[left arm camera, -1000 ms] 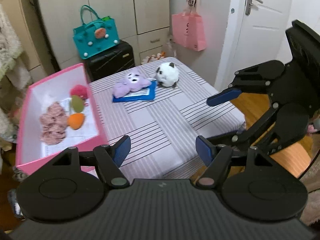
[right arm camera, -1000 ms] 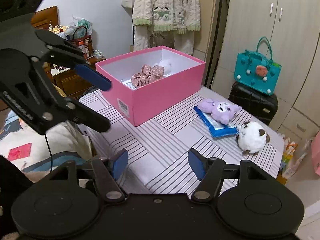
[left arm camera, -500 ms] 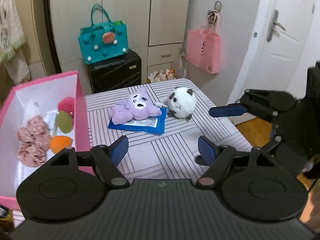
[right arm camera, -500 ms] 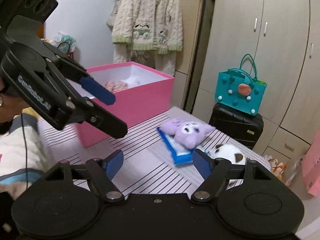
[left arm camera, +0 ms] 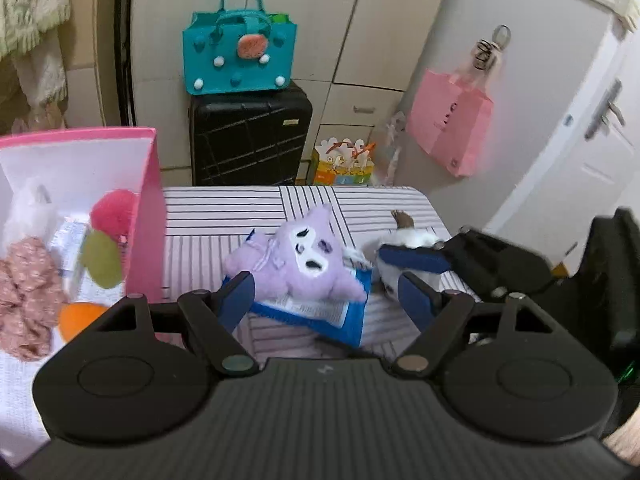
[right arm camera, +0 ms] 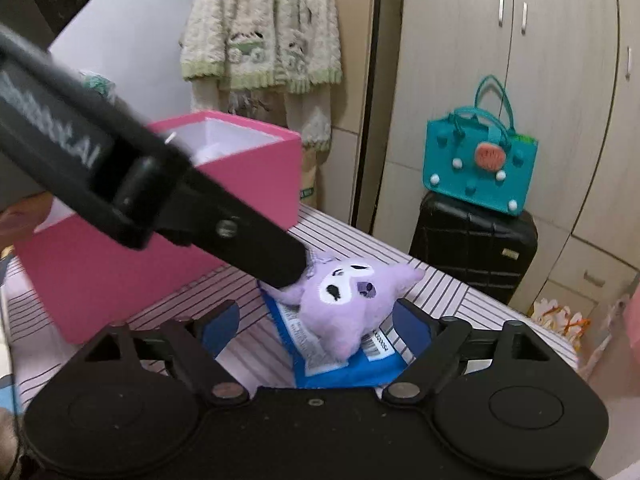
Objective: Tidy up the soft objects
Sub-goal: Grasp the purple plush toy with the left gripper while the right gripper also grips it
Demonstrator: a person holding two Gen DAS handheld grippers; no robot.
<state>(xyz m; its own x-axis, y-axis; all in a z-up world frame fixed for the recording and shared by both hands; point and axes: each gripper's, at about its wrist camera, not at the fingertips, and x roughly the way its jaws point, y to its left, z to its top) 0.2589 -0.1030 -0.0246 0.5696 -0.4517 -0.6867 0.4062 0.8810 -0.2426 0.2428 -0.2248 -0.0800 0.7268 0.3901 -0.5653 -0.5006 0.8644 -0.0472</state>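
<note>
My right claw point(right arm camera: 316, 328), jaws just widened and empty, straddles the soft, light purple plush doll point(right arm camera: 344, 304); grip its compressible body.

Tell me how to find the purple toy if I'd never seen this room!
Find the striped table with the big pink box on it. Beside the box lies a flat blue packet, and the purple plush toy lies on top of it. Unlike the white plush next to it, it is lilac with a white face.

Both hand-held grippers point(left arm camera: 324, 294) point(right arm camera: 316, 322) agape, right apparently wider.
</note>
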